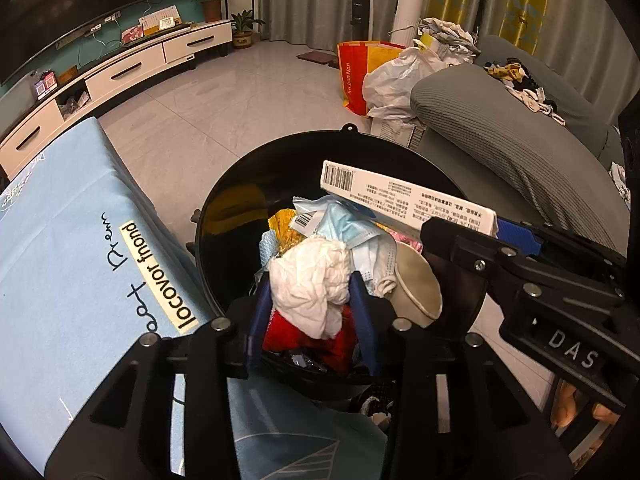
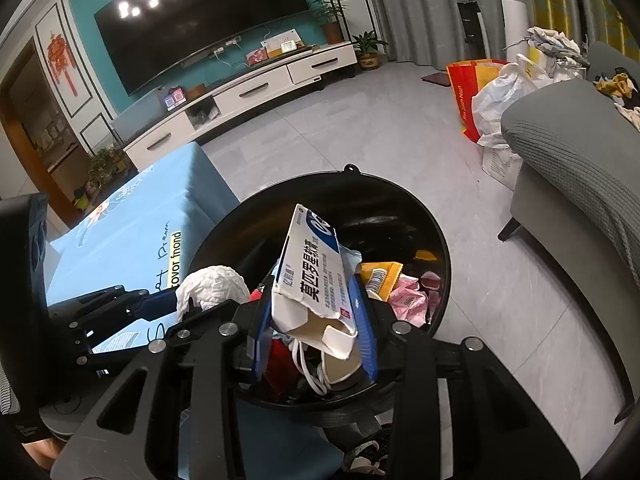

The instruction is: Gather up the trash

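Both my views are evenly lit by warm indoor light; the ceiling lamps show as a cluster of white glare spots on the dark television (image 2: 200, 20). The fisheye bends the cabinet (image 1: 120, 76) and curtains into curves, and black vignette fills the corners. The bin (image 1: 248, 216) interior is deep shadow with a faint sheen. My own black framework, close to the lens, looks soft. The floor (image 2: 380, 128) reflects dull light.
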Demonstrator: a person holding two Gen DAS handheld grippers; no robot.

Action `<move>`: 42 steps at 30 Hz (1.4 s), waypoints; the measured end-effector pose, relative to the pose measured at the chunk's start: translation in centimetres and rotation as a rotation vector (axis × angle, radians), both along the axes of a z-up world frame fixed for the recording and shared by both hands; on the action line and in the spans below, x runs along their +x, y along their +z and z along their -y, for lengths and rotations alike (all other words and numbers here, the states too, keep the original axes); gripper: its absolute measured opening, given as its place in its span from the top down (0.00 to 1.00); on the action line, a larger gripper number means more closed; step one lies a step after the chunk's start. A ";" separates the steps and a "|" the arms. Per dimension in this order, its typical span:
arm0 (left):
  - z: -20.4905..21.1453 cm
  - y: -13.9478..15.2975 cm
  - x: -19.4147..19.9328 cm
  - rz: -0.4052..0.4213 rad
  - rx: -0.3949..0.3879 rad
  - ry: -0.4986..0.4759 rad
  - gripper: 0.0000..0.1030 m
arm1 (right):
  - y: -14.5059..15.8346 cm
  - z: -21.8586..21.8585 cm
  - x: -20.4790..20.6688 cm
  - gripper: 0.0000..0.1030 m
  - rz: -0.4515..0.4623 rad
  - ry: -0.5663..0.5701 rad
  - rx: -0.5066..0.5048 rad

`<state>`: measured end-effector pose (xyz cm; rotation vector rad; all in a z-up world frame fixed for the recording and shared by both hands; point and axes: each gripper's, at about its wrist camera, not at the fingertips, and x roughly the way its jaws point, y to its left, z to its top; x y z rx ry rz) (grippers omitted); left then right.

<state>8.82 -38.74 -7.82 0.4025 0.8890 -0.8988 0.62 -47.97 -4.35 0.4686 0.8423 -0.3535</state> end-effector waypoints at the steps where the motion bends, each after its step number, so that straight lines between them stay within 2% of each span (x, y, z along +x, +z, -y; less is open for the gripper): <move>1: 0.0 0.0 0.1 -0.001 0.001 0.000 0.59 | 0.0 0.0 0.1 0.64 -0.001 0.000 0.002; 10: -0.3 0.2 0.3 0.003 -0.007 0.008 0.50 | -0.2 0.1 0.2 0.63 -0.008 -0.003 0.004; 16: -0.3 0.5 0.3 0.008 -0.010 0.010 0.46 | 0.0 0.0 0.4 0.56 -0.010 0.003 0.001; 29: -0.8 0.8 0.5 0.012 -0.016 0.022 0.39 | 0.2 -0.2 0.5 0.55 -0.011 0.005 0.001; 33: -1.1 1.0 0.4 0.014 -0.023 0.028 0.32 | 0.5 -0.3 0.3 0.47 -0.009 0.000 -0.006; 34: -1.2 1.0 0.4 0.014 -0.024 0.031 0.28 | 0.5 -0.4 0.2 0.46 -0.009 -0.001 -0.006; 37: -1.4 1.3 0.4 0.015 -0.027 0.037 0.24 | 0.8 -0.4 -0.2 0.36 0.000 -0.011 0.001; 39: -1.7 1.6 0.3 0.014 -0.030 0.042 0.16 | 1.2 -0.5 -0.5 0.29 0.006 -0.017 0.008; 42: -2.3 2.2 0.2 0.010 -0.039 0.049 0.11 | 1.9 -0.6 -1.1 0.23 0.014 -0.027 0.013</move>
